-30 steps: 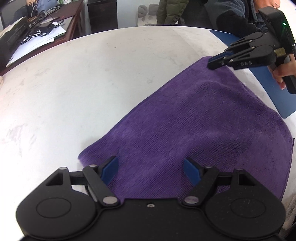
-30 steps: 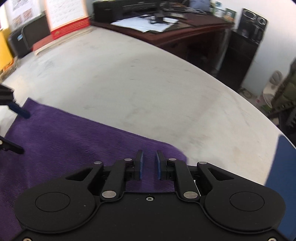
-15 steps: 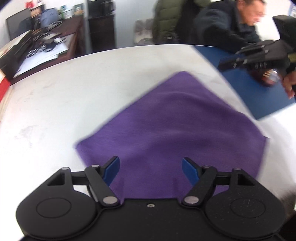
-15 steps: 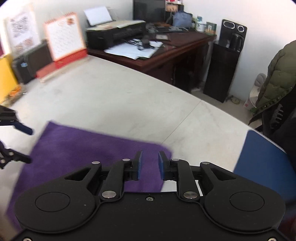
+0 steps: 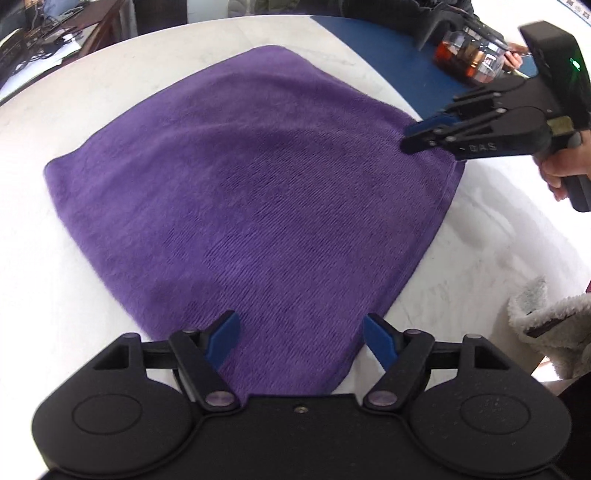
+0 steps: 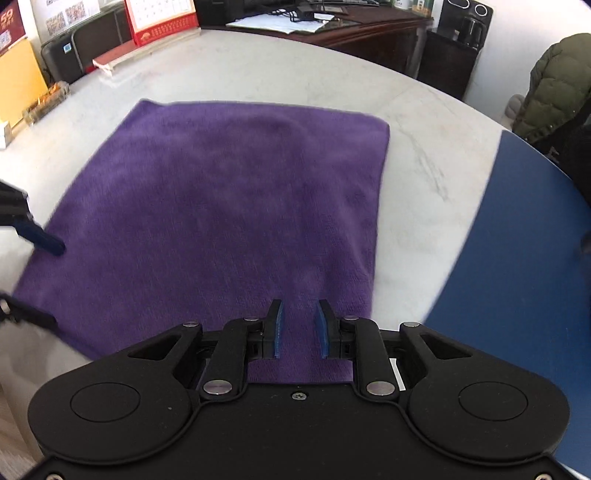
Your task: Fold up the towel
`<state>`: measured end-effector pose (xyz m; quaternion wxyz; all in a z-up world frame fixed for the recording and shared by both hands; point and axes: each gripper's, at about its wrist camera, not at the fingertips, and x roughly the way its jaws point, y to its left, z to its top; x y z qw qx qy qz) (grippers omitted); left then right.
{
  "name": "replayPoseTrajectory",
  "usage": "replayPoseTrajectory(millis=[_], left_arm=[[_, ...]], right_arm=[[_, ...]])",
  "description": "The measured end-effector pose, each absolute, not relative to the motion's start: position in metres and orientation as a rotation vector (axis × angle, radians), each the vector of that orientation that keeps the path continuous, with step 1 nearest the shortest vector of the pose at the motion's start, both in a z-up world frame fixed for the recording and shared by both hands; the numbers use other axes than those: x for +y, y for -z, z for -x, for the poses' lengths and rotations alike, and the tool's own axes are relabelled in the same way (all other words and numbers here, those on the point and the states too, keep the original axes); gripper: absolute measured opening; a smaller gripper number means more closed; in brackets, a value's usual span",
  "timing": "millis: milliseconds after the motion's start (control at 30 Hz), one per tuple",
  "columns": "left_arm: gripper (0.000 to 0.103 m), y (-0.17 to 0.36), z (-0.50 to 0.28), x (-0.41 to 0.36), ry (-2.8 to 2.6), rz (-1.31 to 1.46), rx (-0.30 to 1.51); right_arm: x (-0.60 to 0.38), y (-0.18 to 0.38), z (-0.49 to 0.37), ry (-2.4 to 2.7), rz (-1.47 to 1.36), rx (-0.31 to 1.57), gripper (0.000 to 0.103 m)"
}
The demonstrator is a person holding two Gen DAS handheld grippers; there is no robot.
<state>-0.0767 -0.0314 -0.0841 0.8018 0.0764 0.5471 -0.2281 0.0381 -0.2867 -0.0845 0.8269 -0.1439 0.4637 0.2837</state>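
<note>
The purple towel (image 5: 251, 192) lies spread flat on the white round table (image 5: 498, 251), all 4 corners showing in the right wrist view, its surface smooth apart from a soft swell near the middle. The left gripper (image 5: 301, 338) hangs over 1 corner of it, its 2 blue-padded fingers (image 5: 221, 338) spread wide with nothing between them. The right gripper (image 6: 298, 328) sits above the neighbouring corner, its jaws a narrow gap apart (purple cloth shows through the gap, so it clamps nothing). A blue mat (image 6: 517, 258) lies on the table just beside the towel's far edge from the left gripper. On that mat stands a glass jar (image 5: 469, 51) with amber contents. A red desk calendar (image 6: 162, 18) stands at the table's far rim.
</note>
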Motion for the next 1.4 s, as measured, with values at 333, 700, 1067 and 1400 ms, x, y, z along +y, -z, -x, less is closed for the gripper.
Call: replayPoseTrajectory(millis=[333, 700, 1067, 1400], left_arm=[[0.073, 0.086, 0.096, -0.015, 0.376, -0.145, 1.171], [0.072, 0.059, 0.129, 0.001, 0.18, 0.059, 1.207], [0.07, 0.065, 0.11, 0.017, 0.096, 0.209, 1.251], [0.064, 0.077, 0.107, 0.029, 0.13, 0.261, 1.287]], right_arm=[[-0.316, 0.085, -0.009, -0.61, 0.278, 0.98, 0.024], [-0.346, 0.061, 0.002, -0.535, 0.071, 0.966, 0.047], [-0.352, 0.076, 0.001, -0.476, 0.011, 1.032, 0.047], [-0.334, 0.068, 0.001, -0.437, 0.061, 1.029, 0.047]])
